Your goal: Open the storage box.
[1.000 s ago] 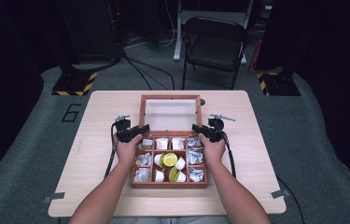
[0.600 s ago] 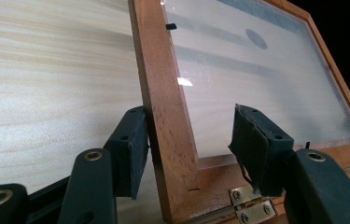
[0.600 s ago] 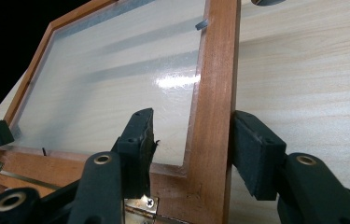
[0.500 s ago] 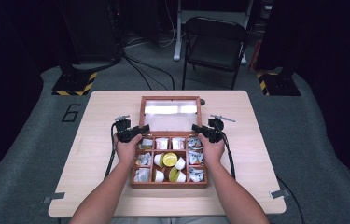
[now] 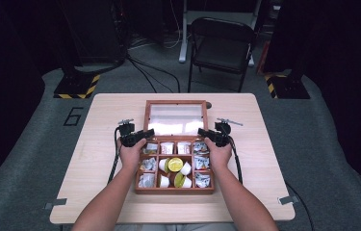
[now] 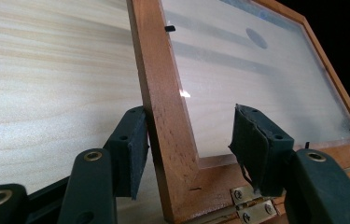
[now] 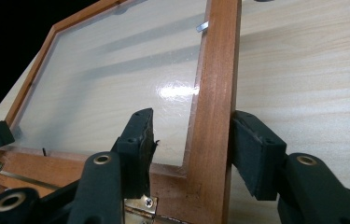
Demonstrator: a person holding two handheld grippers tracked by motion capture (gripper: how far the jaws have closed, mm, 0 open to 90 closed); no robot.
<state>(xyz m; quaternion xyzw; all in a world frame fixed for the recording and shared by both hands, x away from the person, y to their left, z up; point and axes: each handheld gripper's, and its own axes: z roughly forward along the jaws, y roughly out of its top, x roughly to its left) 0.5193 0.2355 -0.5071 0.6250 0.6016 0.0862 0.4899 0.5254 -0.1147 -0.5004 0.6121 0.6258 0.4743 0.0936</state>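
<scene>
With the lid [image 5: 174,119] upright, left gripper [image 6: 189,149] and right gripper [image 7: 191,147] straddle its side rails, jaws open and not clamping, probably to swing it.

wooden table [image 5: 264,159], folding chair [image 5: 221,45], striped floor bases [image 5: 77,85]

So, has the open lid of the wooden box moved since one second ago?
No. In the high view the lid stands at the same tilt, its top edge equally far from the table's far edge.
</scene>
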